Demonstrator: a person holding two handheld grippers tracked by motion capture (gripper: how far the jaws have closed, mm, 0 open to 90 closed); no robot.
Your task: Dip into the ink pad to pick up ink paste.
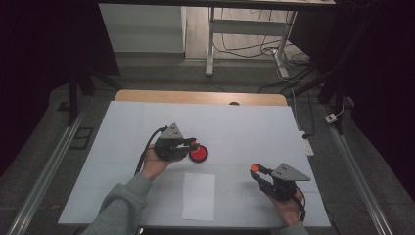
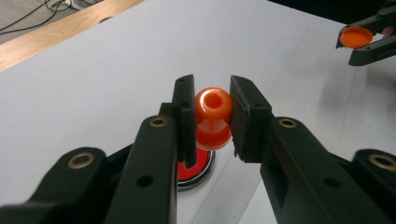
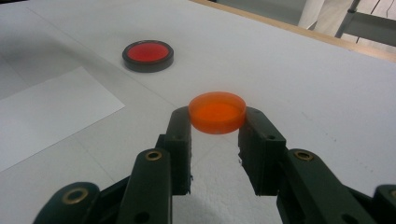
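My left gripper (image 1: pixel 195 145) is shut on a small orange knob (image 2: pixel 213 115), a rounded head with a hole in its top and a narrow waist. The knob hangs just over a red disc in a black rim (image 1: pixel 199 154) that lies on the white table top (image 1: pixel 244 127); the disc's edge (image 2: pixel 200 163) shows under the jaws. My right gripper (image 1: pixel 255 169) sits at the front right, shut on a flat orange cap (image 3: pixel 217 112), pinched by its rim. The left gripper view catches that cap (image 2: pixel 356 36) farther off. In the right gripper view the red disc (image 3: pixel 148 52) lies beyond the cap, to the left.
A white sheet of paper (image 1: pixel 198 196) lies near the table's front edge between my hands. A wooden strip (image 1: pixel 200 97) borders the far side. Beyond it stand desk legs and loose cables (image 1: pixel 274 49) on the floor.
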